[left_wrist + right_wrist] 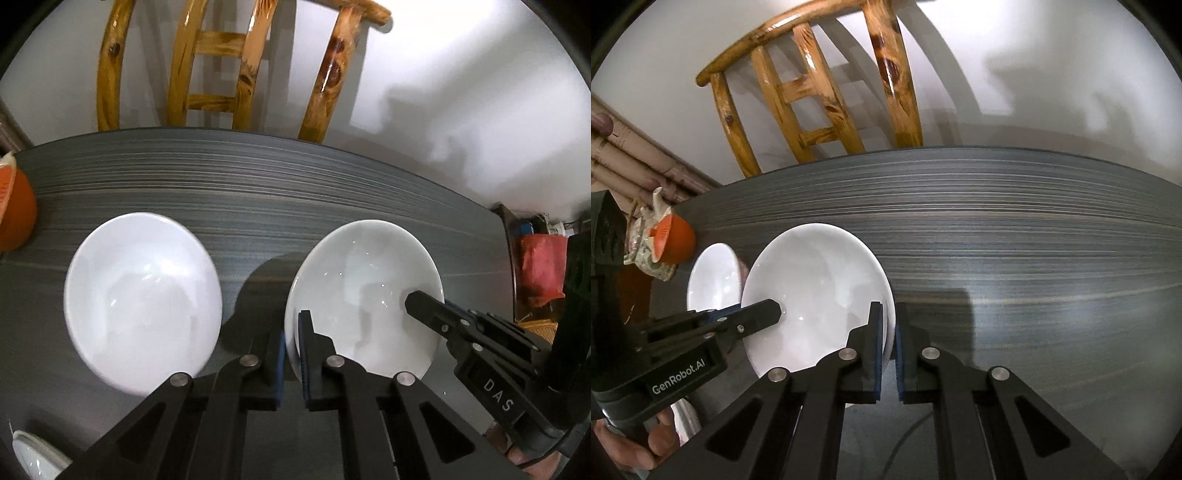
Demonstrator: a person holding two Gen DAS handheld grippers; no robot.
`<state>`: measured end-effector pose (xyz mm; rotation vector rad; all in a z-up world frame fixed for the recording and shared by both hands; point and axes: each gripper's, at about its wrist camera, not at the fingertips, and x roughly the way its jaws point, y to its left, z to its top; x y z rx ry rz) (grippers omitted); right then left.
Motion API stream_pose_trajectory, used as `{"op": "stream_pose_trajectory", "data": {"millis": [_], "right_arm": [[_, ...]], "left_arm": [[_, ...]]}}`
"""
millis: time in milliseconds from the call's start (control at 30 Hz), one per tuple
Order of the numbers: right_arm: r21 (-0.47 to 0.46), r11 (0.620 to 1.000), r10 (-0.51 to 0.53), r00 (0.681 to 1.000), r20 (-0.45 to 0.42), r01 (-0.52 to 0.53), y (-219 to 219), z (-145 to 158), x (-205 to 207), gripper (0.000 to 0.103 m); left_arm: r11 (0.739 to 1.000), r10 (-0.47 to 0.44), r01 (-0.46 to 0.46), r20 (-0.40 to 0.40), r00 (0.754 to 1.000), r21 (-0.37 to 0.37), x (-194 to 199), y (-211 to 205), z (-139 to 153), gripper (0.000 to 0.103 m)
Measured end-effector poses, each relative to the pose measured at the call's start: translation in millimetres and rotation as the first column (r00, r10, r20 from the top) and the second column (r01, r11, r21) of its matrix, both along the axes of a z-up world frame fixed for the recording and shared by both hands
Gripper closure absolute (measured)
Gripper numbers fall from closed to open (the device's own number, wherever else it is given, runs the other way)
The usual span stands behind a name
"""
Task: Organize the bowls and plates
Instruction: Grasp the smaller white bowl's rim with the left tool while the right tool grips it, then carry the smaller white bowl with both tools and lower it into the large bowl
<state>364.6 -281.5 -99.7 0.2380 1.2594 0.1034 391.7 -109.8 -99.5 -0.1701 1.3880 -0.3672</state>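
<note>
Currently, left to right: orange bowl-like item [16, 212] at the far-left table edge, with a patterned cloth [641, 243] bunched beside it in the right wrist view. Next, white plate A [142, 299] sits flat on the dark grey table [258, 192], free of both tools. A sliver of another white dish [33, 456] shows at the lower-left corner of the left wrist view; can't tell what kind. Then white plate B [364, 291], just beside plate A with a strip of table between them. Left gripper [291, 354] is pinched onto plate B's left rim, blue pads either side of the edge. Right gripper [888, 345] is likewise clamped on plate B's right rim, one finger inside the dish, one outside. So plate B is grasped from both sides at once; whether it is lifted or resting on the table I can't tell. Wooden chair [221, 70] stands behind the table against a white wall [480, 74].
</note>
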Motion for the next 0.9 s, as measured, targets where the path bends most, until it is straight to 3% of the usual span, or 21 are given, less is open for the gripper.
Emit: {"op": "stream_pose_trajectory", "data": {"millis": [500, 900], "right_arm": [[-0.011, 0.998, 0.059, 0.997, 0.057, -0.058, 47, 60, -82, 0.096], [0.009, 0.996, 0.090, 0.995, 0.052, -0.090, 82, 68, -155, 0.096]], "left_arm": [[1.000, 0.014, -0.014, 0.045, 0.999, 0.011, -94, 49, 60, 0.097], [0.999, 0.041, -0.041, 0.042, 0.998, 0.016, -165, 84, 62, 0.097]]}}
